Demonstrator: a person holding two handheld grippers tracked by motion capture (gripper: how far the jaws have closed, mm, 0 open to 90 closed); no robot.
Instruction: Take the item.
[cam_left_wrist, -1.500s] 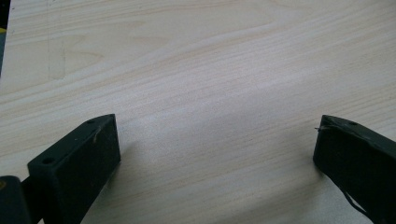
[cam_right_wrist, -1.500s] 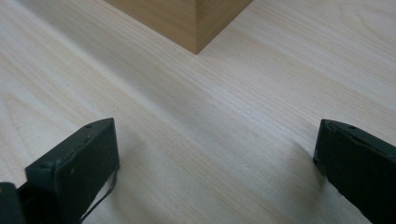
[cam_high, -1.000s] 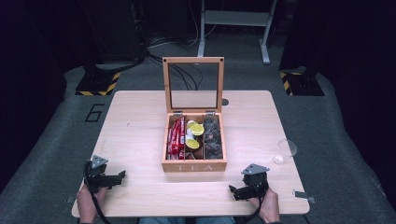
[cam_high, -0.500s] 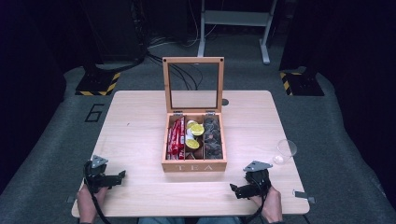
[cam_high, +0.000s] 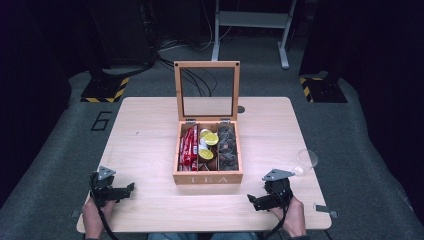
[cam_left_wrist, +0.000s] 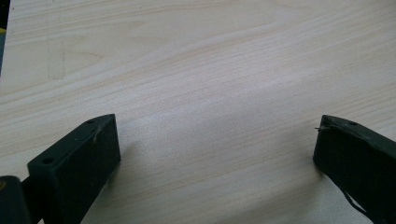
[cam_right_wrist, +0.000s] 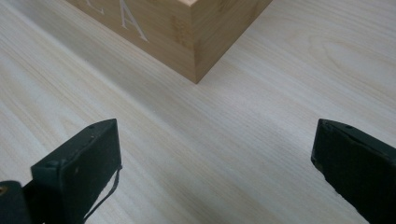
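Jaws gape on two grippers flanking one tea box (cam_high: 207, 178).

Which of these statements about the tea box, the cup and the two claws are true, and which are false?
1. The tea box has its lid standing open. True.
2. The left claw holds a red packet. False: it is open and empty above the table.
3. The clear cup stands to the right of the box. True.
4. The right claw grips the cup. False: it is open, apart from the cup.
5. Red packets fill the box's left compartment. True.
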